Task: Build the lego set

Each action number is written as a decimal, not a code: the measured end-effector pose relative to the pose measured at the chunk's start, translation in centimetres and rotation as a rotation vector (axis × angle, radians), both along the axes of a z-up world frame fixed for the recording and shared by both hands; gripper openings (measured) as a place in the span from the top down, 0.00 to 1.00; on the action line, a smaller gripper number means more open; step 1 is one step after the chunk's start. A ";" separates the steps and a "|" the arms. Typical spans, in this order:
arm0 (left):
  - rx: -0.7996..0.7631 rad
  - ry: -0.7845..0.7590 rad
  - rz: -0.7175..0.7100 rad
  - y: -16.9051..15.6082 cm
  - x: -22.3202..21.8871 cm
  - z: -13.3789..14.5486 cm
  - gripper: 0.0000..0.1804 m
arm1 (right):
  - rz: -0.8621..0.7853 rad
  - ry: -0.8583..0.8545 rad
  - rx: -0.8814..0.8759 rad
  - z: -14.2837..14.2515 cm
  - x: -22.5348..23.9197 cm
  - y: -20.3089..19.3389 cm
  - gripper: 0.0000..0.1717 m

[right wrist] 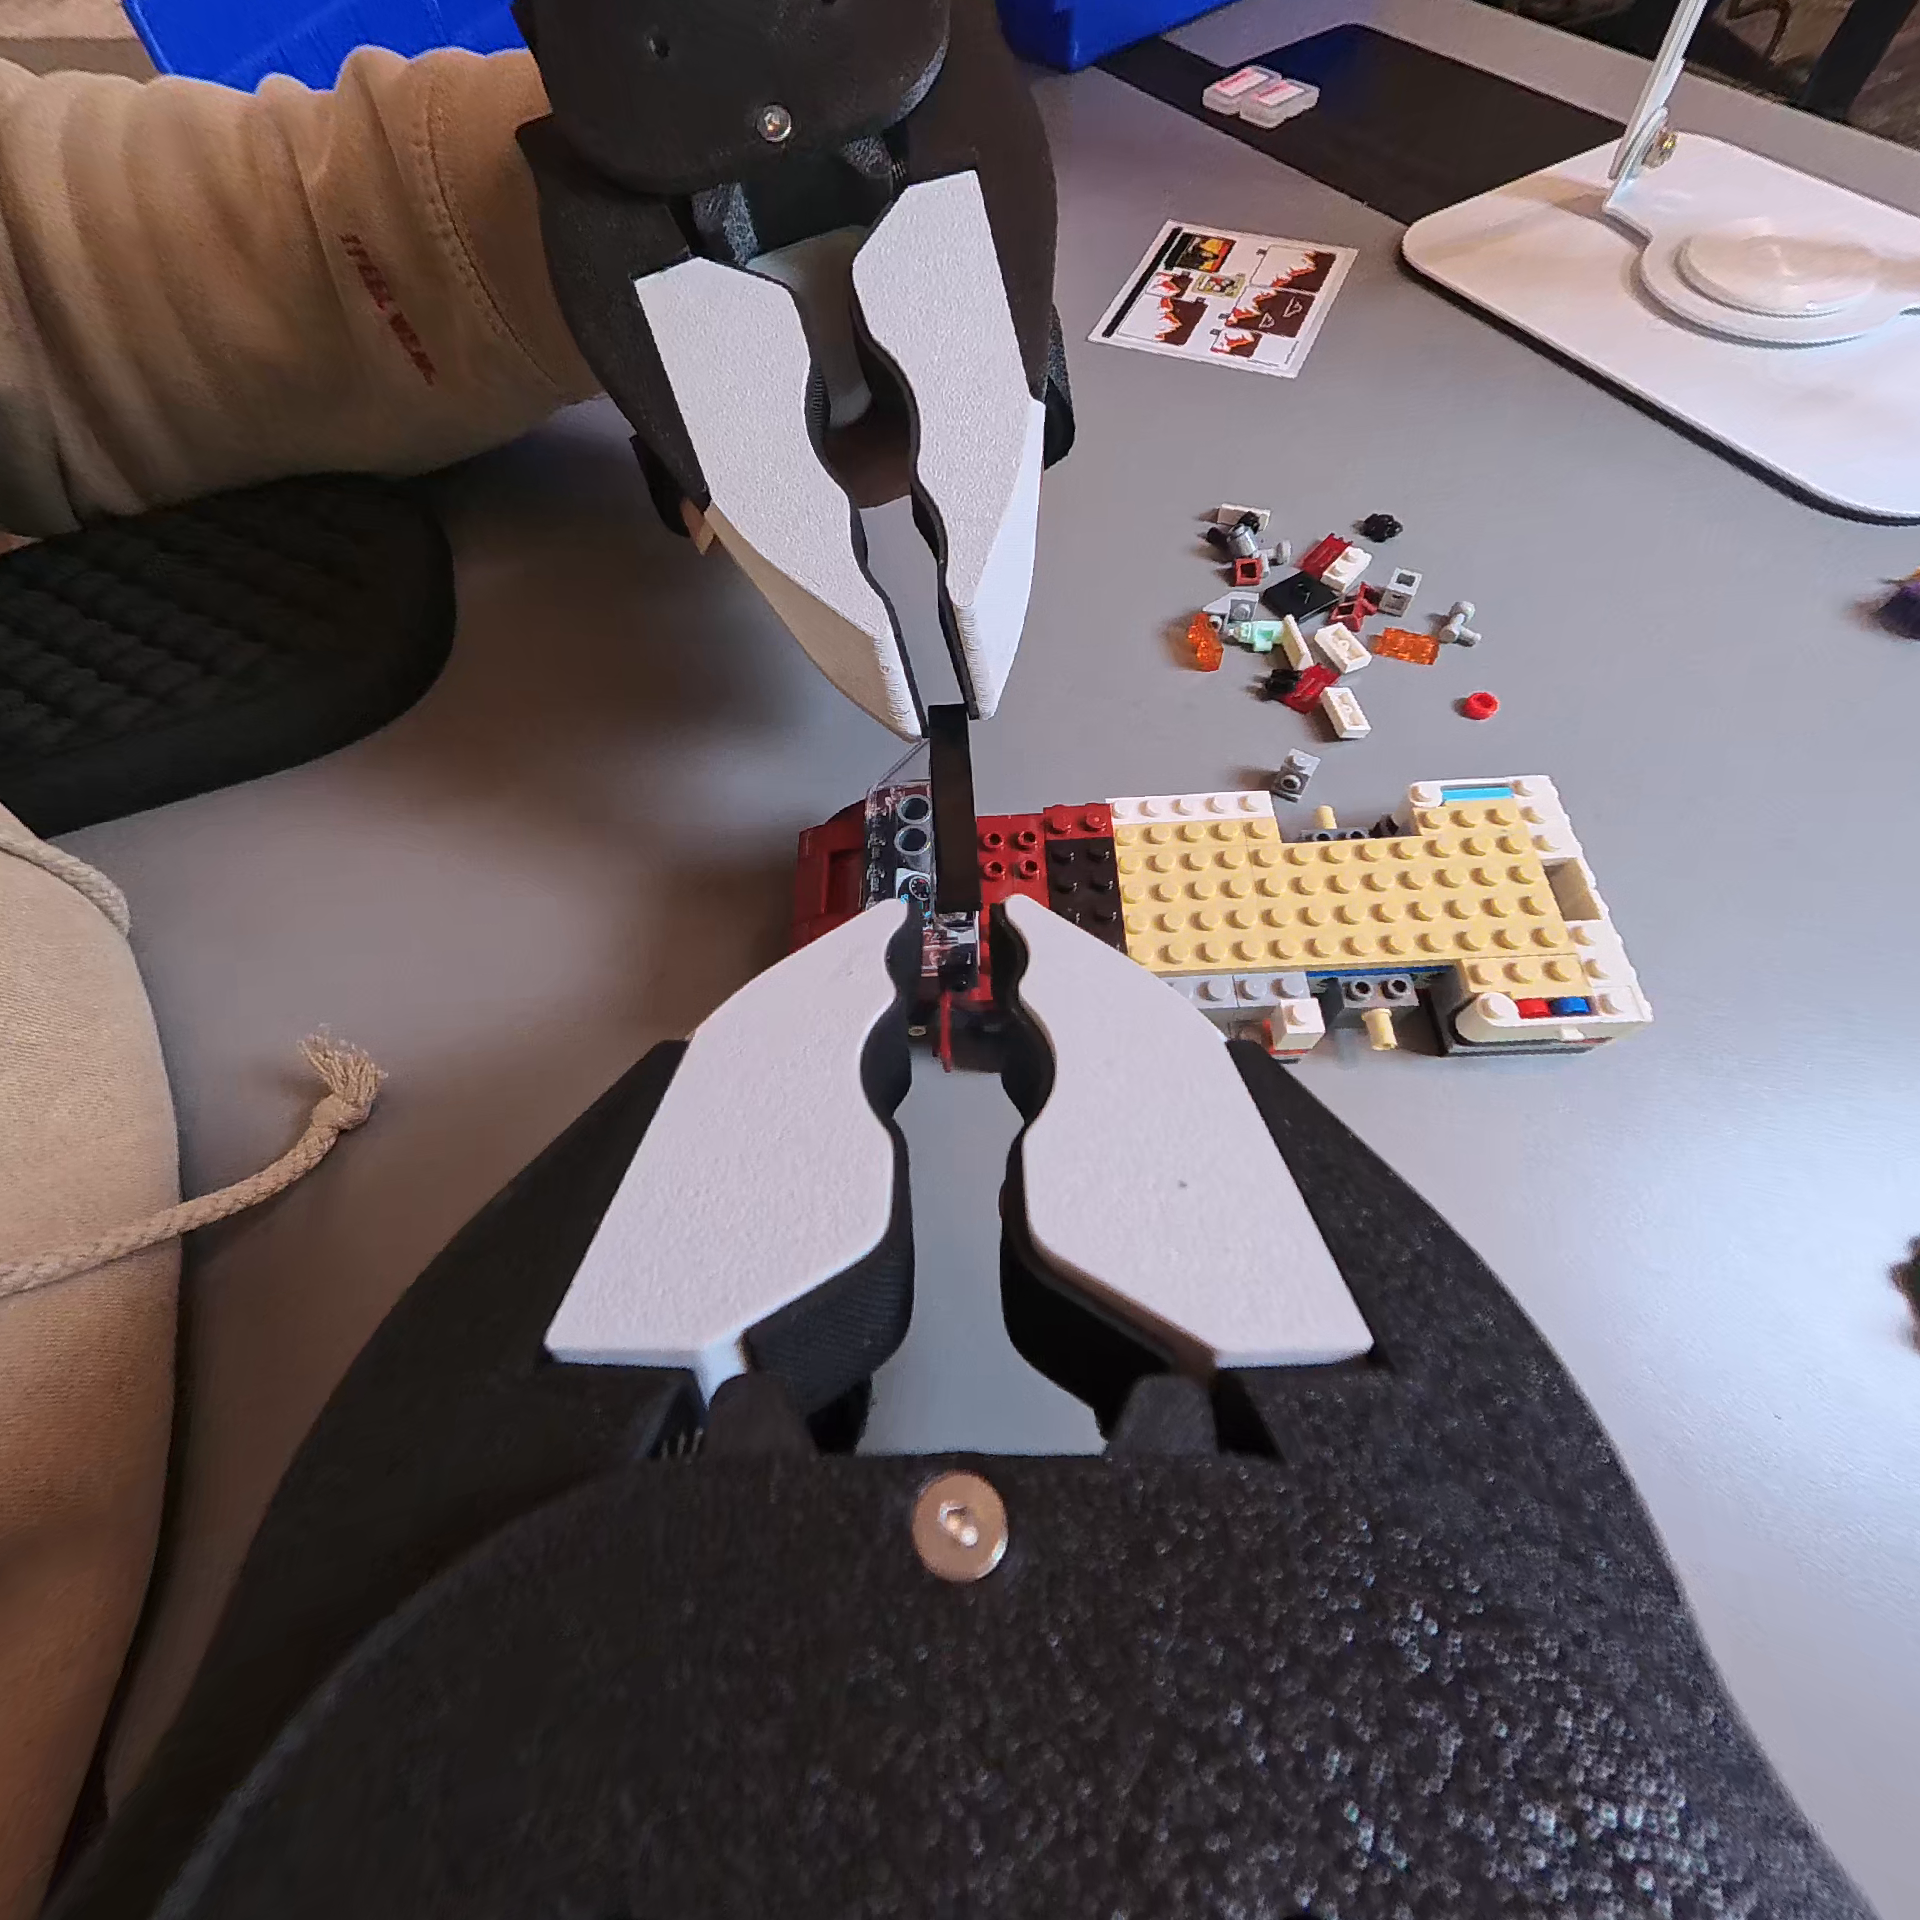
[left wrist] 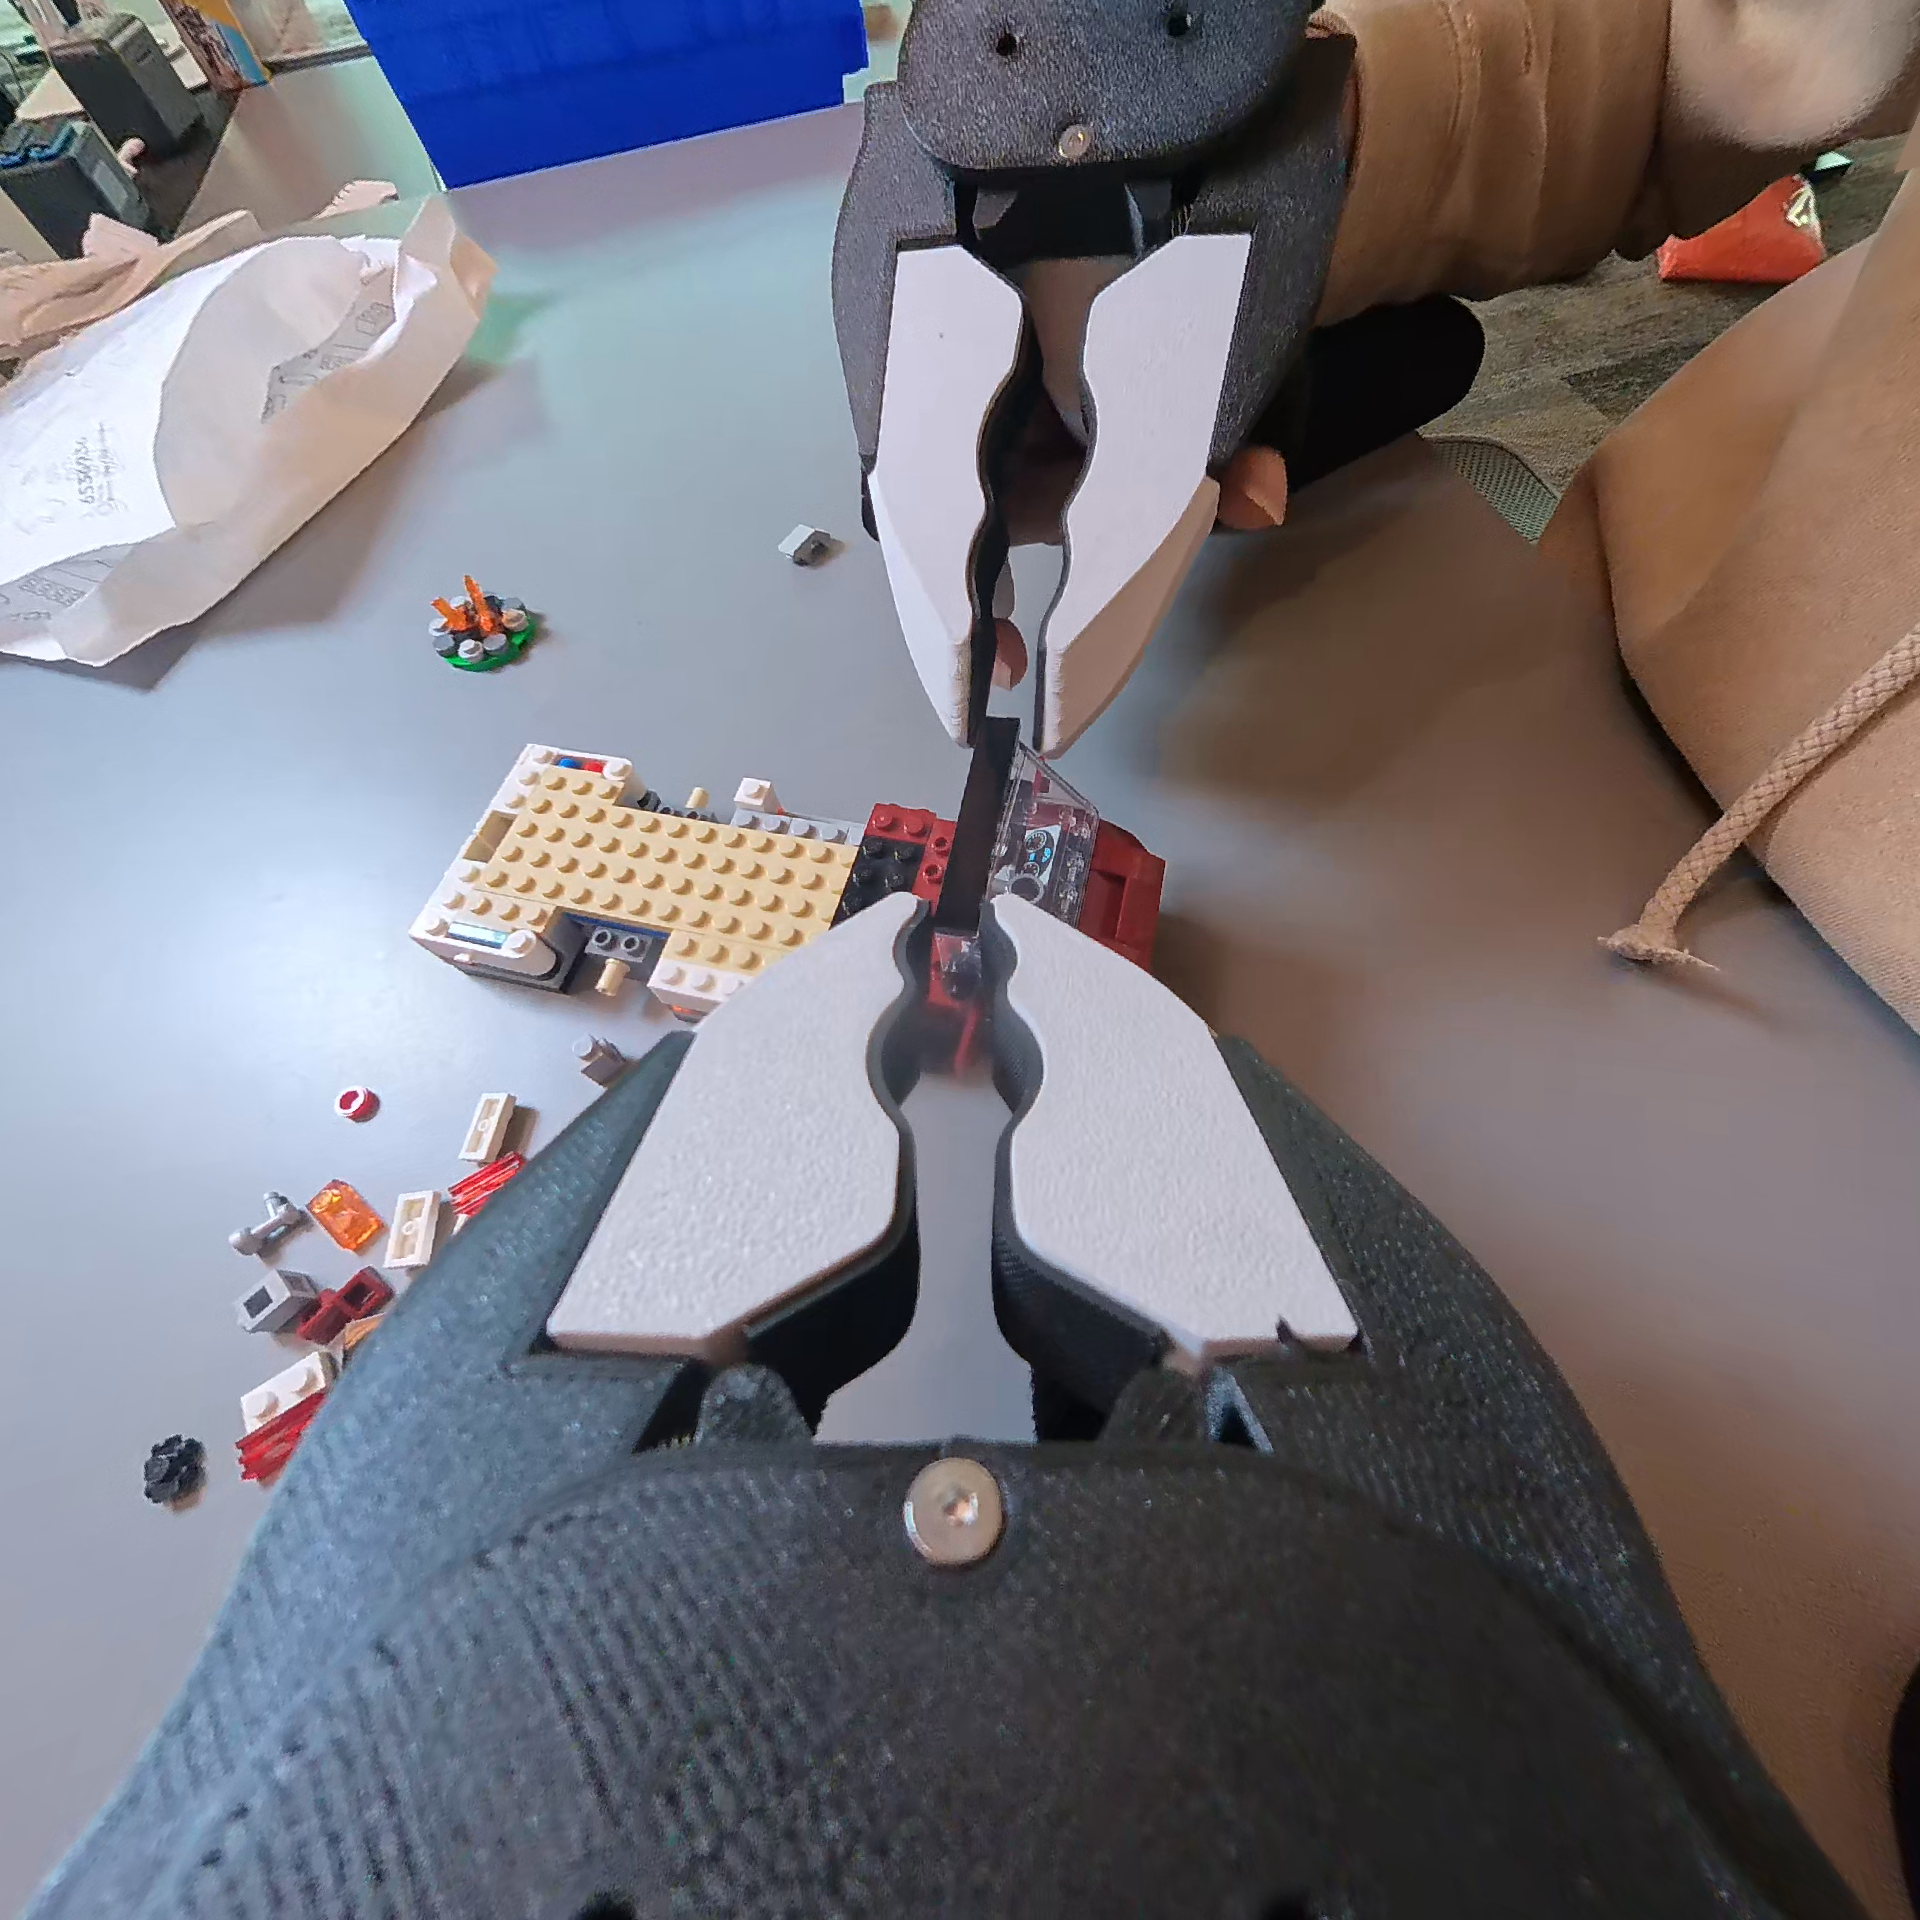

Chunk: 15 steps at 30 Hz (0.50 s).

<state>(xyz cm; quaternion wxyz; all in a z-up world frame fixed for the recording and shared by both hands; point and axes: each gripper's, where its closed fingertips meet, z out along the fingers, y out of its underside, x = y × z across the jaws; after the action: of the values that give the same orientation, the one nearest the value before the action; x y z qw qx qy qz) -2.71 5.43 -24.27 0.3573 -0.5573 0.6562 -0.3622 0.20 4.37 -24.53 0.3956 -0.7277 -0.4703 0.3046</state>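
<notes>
L claw [left wrist: 956,914] closed on near end of black strip [left wrist: 977,821], pads snug on both sides. R claw [right wrist: 948,914] faces it from the opposite side; the strip's other end sits btwn its tips, but a gap shows beside the strip, so not clamped. Strip spans claw-to-claw just above brick vehicle [left wrist: 665,862], over its clear windscreen [left wrist: 1049,831] at the red end. Loose bricks [left wrist: 343,1247] on tabletop [left wrist: 727,468] near vehicle's tan end; paper bag [left wrist: 208,416] well beyond it.

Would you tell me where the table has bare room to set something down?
Bare: table between paper bag and brick model; also between sticker sheet and model. Crowded: loose bricks, and the model's red end where left gripper and right gripper meet.
</notes>
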 end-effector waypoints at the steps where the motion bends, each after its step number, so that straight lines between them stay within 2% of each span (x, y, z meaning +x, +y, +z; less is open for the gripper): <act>1: 0.000 0.000 0.000 0.0 0.0 0.0 0.95 | 0.000 -0.002 0.000 0.0 0.0 0.0 0.93; 15: -0.006 -0.001 -0.006 -0.1 0.0 0.0 0.94 | 0.011 -0.009 0.013 -0.2 0.0 -0.2 0.93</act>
<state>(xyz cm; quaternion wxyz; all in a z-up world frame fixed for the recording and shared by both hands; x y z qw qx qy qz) -2.72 5.32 -24.31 0.3549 -0.5563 0.6565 -0.3656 0.20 4.19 -24.69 0.3967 -0.7239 -0.4780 0.3001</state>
